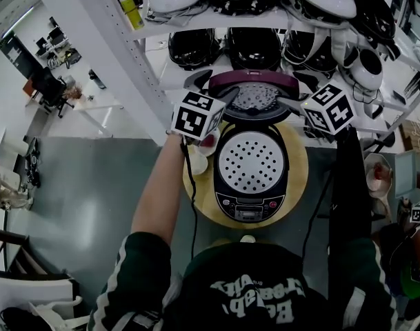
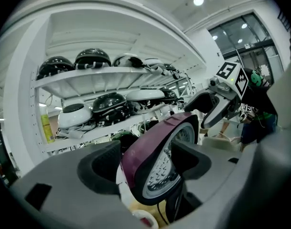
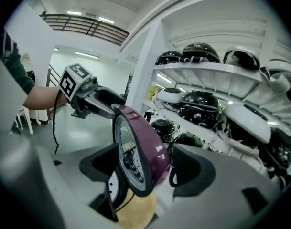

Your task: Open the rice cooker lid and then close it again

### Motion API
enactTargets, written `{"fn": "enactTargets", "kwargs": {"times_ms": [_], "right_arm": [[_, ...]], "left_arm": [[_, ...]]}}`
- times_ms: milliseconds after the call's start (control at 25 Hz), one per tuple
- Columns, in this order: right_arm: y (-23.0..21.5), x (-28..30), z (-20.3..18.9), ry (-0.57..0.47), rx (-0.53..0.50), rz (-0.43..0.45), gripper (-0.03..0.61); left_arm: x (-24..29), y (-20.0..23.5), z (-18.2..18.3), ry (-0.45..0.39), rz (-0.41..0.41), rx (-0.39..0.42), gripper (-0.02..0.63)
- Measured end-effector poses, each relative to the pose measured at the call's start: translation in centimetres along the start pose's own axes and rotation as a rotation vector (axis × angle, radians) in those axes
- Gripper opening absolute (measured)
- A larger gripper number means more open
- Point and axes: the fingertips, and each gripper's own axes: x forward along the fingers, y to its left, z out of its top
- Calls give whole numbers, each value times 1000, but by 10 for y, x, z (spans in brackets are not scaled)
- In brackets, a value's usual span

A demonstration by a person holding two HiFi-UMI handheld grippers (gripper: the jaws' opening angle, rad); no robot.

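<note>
Presently the rice cooker (image 1: 250, 205) sits mid round wooden surface (image 1: 299, 178), its maroon lid (image 1: 254, 81) standing upright, fully open; closing looks to be the step in hand. Left gripper (image 2: 145, 162) fingers closed onto the lid's left rim, touching both faces. Right gripper (image 3: 145, 168) fingers bracket the right rim with a sliver of gap at the outer face, so not clamped. To do it well, I judge: firm up the right hold, swing both sides down evenly about the rear hinge, press at the front till it latches. Around: shelf rack (image 1: 161, 27) close behind, loaded with spare cookers (image 1: 254, 47), likely crowding the grippers. White cup (image 1: 198, 163) just beside the cooker's left, near the left gripper's cable (image 1: 192, 205).
</note>
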Motion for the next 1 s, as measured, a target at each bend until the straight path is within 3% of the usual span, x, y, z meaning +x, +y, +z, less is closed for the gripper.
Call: {"fn": "enactTargets", "kwargs": {"times_ms": [200, 560, 800, 1000], "right_arm": [[-3, 13, -8, 19, 14, 25, 358], [17, -1, -12, 15, 4, 45, 353], [49, -18, -23, 53, -25, 23, 354], [87, -35, -39, 100, -20, -2, 348]], "left_arm": [[20, 4, -11, 62, -22, 22, 327], [-3, -10, -14, 19, -53, 19, 325], [-33, -33, -25, -10, -60, 31, 325], [-65, -62, -48, -6, -118, 44, 325]]}}
